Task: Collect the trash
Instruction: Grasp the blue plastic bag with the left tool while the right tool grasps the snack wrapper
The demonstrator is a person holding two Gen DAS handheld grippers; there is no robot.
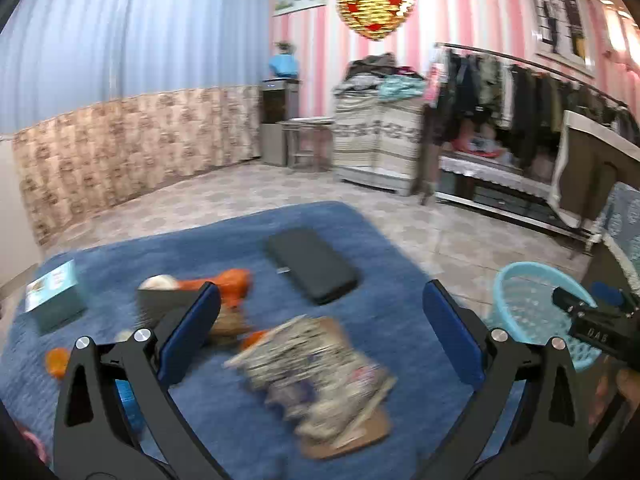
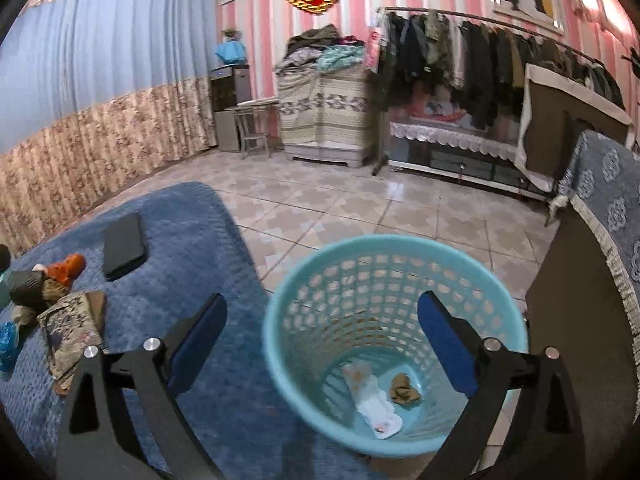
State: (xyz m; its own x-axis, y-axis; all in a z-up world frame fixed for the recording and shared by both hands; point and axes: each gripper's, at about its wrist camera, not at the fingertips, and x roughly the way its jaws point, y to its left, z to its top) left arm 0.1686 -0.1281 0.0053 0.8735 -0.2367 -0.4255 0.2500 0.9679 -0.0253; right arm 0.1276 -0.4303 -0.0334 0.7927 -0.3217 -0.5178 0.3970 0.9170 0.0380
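Observation:
My left gripper [image 1: 320, 300] is open above the blue bed cover [image 1: 240, 232], with nothing between its pads. Just below it lies a crumpled patterned wrapper on brown card [image 1: 320, 376], blurred. Orange scraps [image 1: 236, 280] and a dark crumpled piece [image 1: 164, 300] lie to its left. My right gripper [image 2: 322, 312] hangs open over the light blue mesh bin [image 2: 304, 308], empty. In the bin's bottom rest a white wrapper [image 2: 376, 404] and a brown scrap [image 2: 404, 390]. The bin [image 1: 516, 284] and the right gripper's black tip [image 1: 576, 304] show at the right of the left wrist view.
A black flat case [image 1: 312, 264] and a teal box [image 1: 54, 296] lie on the bed cover. Tiled floor [image 2: 340, 204] stretches beyond. A dark cabinet with a blue cloth [image 2: 600, 240] stands right of the bin. A clothes rack [image 2: 480, 56] and covered cupboard [image 2: 324, 108] line the far wall.

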